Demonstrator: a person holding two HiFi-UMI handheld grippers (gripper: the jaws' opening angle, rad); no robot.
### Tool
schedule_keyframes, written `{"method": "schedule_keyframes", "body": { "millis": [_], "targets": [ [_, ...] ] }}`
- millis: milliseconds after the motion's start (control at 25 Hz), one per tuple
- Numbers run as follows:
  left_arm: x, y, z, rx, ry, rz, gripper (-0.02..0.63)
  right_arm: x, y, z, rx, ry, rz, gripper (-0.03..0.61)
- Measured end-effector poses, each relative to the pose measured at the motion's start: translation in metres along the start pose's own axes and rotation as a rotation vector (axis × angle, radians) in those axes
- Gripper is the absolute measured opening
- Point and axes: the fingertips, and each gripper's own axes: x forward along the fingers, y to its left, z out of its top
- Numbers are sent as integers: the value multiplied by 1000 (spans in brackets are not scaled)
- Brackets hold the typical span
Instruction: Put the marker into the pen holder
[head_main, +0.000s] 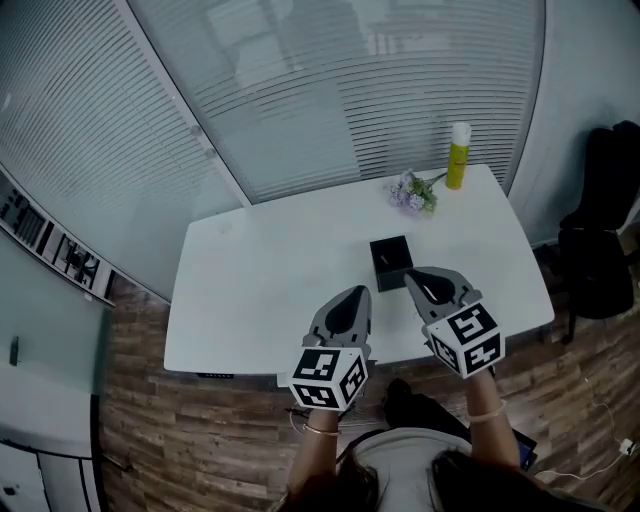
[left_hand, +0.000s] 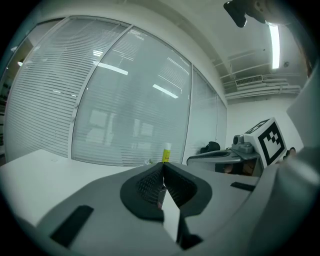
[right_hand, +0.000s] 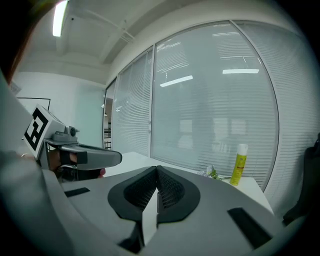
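Note:
A black square pen holder (head_main: 390, 262) stands on the white table (head_main: 260, 270), right of its middle. No marker shows in any view. My left gripper (head_main: 358, 293) hovers over the table's front edge, just in front and left of the holder, jaws shut with nothing between them (left_hand: 162, 169). My right gripper (head_main: 411, 275) is beside the holder's front right corner, also shut and empty (right_hand: 157, 172). Each gripper view shows the other gripper alongside: the right gripper (left_hand: 225, 156) and the left gripper (right_hand: 82, 157).
A yellow bottle (head_main: 458, 155) and a small bunch of pale flowers (head_main: 412, 192) stand at the table's far right corner. A black bag (head_main: 600, 230) sits right of the table. Glass walls with blinds lie behind; the floor is wood.

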Motion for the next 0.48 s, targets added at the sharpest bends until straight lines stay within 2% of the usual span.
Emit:
{"method": "schedule_keyframes", "body": {
  "millis": [280, 480],
  "targets": [
    [-32, -16, 8, 30, -18, -11, 20, -35, 19, 18, -36, -85, -74, 29],
    [-50, -25, 13, 46, -34, -9, 19, -55, 35, 23, -70, -107, -82, 28]
  ]
}}
